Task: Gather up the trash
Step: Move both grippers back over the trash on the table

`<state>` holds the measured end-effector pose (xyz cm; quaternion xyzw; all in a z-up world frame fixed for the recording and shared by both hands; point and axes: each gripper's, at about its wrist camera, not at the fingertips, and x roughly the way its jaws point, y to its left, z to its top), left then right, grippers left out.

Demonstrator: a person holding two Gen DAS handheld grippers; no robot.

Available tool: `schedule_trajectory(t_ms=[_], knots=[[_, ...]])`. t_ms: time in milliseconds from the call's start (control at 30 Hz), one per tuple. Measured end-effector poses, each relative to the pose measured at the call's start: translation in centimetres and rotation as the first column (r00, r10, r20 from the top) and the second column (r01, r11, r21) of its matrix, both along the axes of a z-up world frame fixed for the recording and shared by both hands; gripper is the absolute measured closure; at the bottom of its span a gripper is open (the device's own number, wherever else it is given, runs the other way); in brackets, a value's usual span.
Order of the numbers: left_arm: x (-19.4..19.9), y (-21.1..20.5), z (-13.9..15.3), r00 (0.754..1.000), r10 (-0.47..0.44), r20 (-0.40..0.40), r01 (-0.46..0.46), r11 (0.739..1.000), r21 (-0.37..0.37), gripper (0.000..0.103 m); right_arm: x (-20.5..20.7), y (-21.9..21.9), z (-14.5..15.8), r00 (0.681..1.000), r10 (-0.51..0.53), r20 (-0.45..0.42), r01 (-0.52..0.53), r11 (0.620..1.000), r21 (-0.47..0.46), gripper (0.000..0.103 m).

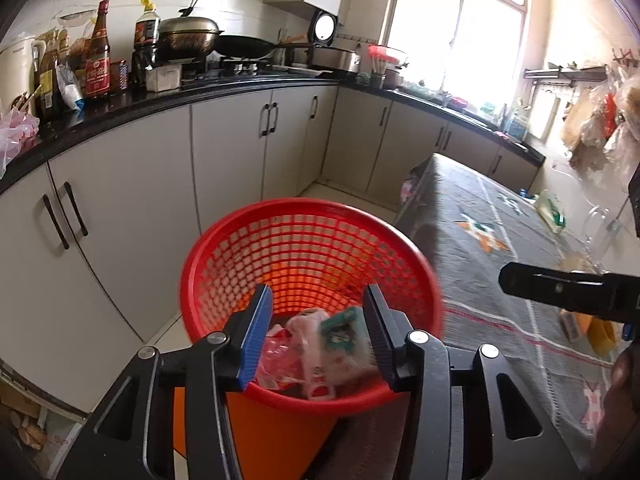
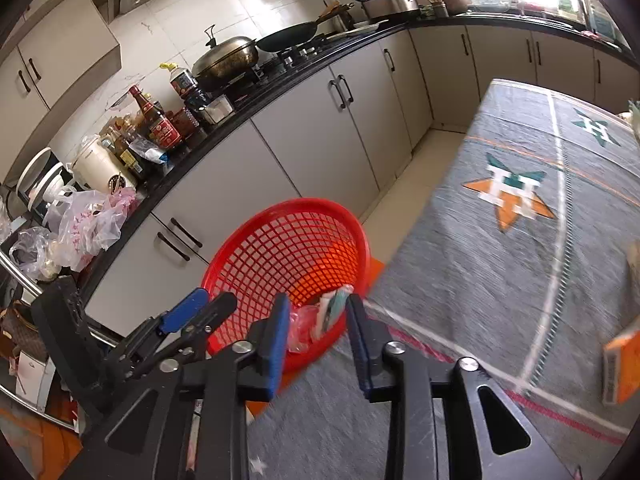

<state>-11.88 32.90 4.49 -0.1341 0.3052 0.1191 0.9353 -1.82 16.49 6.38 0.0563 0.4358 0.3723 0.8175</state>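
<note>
A red mesh basket stands on an orange stool beside the table; it also shows in the right wrist view. Inside lie wrappers: a red and white plastic one and a green packet, also seen from the right wrist. My left gripper is open and empty, right above the basket's near rim. My right gripper is open and empty, over the table edge next to the basket. The right gripper shows in the left view; the left one in the right view.
A table under a grey patterned cloth lies to the right, with an orange box and other packets on it. A black counter with bottles, pans, a cooker and plastic bags runs along the left over grey cabinets.
</note>
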Motion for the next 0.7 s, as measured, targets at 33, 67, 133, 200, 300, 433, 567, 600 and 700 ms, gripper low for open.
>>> schedule_trajectory(t_ms=[33, 67, 133, 200, 300, 433, 567, 600, 700], knots=[[-0.1, -0.5, 0.1, 1.0, -0.01, 0.002, 0.01, 1.0, -0.001, 0.056, -0.2, -0.5, 0.0, 1.0, -0.008, 0.001, 0.008, 1.0, -0.002, 0.065], [-0.2, -0.9, 0.1, 1.0, -0.018, 0.003, 0.018, 1.0, -0.001, 0.056, -0.4, -1.1, 0.0, 1.0, -0.018, 0.001, 0.018, 1.0, -0.004, 0.065], [-0.4, -2.2, 0.2, 0.999, -0.045, 0.002, 0.045, 0.999, 0.003, 0.055, -0.9, -2.7, -0.1, 0.999, -0.041, -0.007, 0.041, 0.999, 0.002, 0.065], [-0.4, -3.6, 0.3, 0.997, -0.073, 0.0, 0.073, 0.997, 0.007, 0.055, -1.3, -4.1, -0.2, 0.998, -0.055, -0.007, 0.055, 0.998, 0.009, 0.065], [-0.2, -5.6, 0.4, 0.994, -0.11, -0.005, 0.11, 0.994, 0.025, 0.055, -1.9, -6.5, 0.1, 0.997, -0.081, -0.006, 0.081, 0.996, 0.026, 0.065], [0.4, -8.7, 0.8, 0.987, -0.161, -0.009, 0.162, 0.986, 0.042, 0.053, -2.6, -9.8, 0.3, 0.992, -0.123, -0.002, 0.123, 0.991, 0.042, 0.065], [1.1, -11.9, 1.1, 0.977, -0.212, -0.021, 0.213, 0.975, 0.064, 0.051, -3.0, -14.3, 0.2, 0.982, -0.188, -0.015, 0.188, 0.98, 0.066, 0.065], [1.3, -12.7, 1.2, 0.974, -0.226, -0.023, 0.227, 0.971, 0.07, 0.051, -3.2, -15.7, 0.3, 0.977, -0.214, -0.011, 0.214, 0.975, 0.065, 0.065], [1.7, -14.7, 1.3, 0.965, -0.259, -0.03, 0.26, 0.962, 0.086, 0.047, -3.5, -20.2, 0.8, 0.957, -0.289, 0.001, 0.288, 0.954, 0.078, 0.065]])
